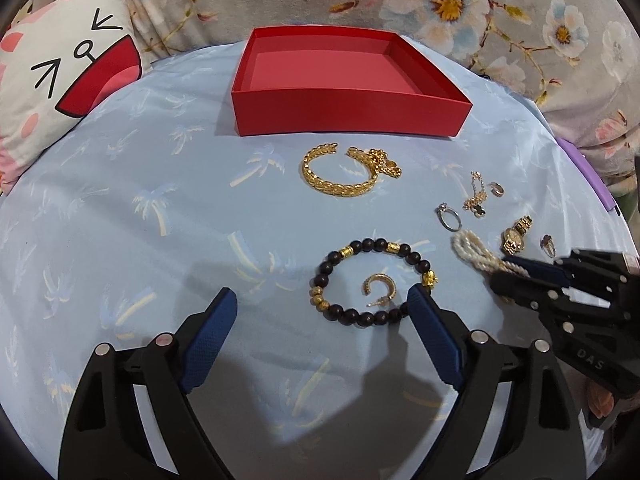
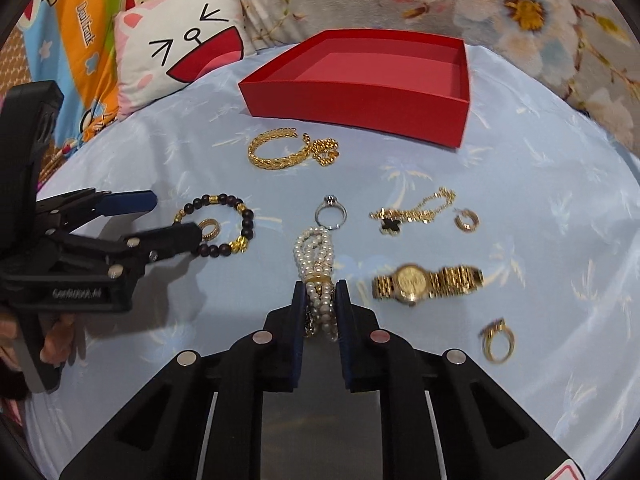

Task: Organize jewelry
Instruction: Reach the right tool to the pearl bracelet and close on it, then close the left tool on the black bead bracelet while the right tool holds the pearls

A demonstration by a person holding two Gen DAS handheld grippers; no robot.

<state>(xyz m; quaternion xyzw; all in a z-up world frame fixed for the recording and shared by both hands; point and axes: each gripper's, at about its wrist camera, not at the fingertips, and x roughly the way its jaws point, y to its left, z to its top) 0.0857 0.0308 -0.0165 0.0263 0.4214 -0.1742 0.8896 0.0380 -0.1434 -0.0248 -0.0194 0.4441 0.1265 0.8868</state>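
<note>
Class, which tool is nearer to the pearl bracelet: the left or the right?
Right. The right tool is closed around the pearl bracelet; the left tool sits open beside it, straddling the dark beaded bracelet.

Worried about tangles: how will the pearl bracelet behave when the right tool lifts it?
The pearl bracelet is several loose bead strands, so it will probably droop from the right tool, which is shut on one end. The round pearls look smooth and might slip between the pads. Its free end lies by the silver ring and could drag it.
</note>
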